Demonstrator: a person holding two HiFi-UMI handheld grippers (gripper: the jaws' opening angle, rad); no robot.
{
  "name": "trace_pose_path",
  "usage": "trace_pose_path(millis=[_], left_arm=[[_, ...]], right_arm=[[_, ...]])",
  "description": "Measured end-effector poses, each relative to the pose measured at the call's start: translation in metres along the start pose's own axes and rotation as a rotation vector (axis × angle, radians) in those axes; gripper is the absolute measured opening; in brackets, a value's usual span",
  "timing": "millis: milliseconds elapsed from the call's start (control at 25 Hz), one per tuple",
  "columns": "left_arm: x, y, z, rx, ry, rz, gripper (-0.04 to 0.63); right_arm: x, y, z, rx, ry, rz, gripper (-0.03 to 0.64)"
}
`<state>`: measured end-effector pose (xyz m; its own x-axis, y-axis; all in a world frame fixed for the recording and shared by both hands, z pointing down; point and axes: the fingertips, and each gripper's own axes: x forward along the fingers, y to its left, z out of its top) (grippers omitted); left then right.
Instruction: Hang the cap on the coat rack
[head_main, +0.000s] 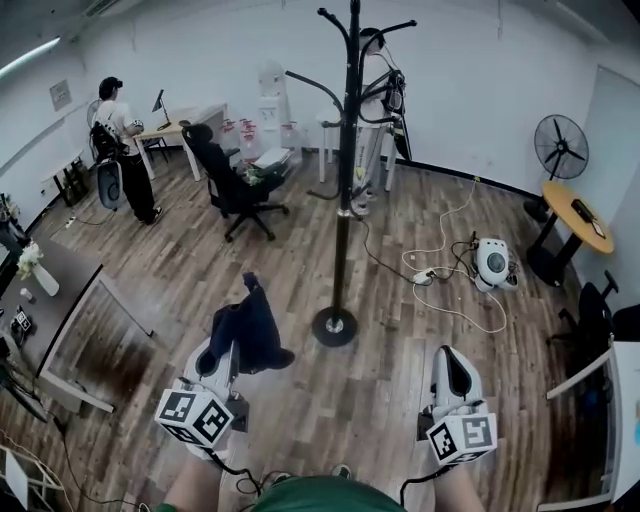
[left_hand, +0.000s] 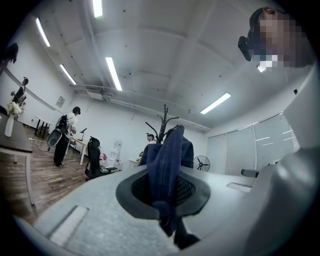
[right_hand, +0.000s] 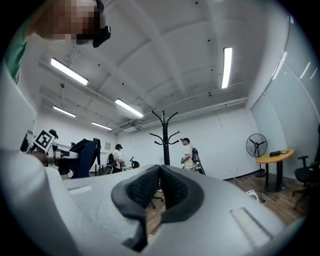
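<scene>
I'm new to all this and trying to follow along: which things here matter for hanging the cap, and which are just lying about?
For the job: dark blue cap, held in the left claw; coat rack; right claw, shut and empty.
Lying about: office chair; fan; round table; cable on the floor.
</scene>
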<state>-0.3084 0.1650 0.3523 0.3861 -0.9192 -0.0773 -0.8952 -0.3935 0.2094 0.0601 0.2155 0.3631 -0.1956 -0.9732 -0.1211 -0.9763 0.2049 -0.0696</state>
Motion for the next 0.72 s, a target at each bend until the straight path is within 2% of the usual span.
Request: trace_pose_path(millis=[280, 720], left_arm=[[0.023, -0.027, -0.017, -0.033, 0.005, 0.033, 0.023], [0.117, -0.04, -0.013, -0.029, -0.019, 0.021, 0.023]], right_arm=[[-0.007, -0.039, -0.018, 0.02, 0.03, 0.032, 0.003], [0.027, -0.119, -0.031, 0.028, 0.061, -0.067, 0.003]])
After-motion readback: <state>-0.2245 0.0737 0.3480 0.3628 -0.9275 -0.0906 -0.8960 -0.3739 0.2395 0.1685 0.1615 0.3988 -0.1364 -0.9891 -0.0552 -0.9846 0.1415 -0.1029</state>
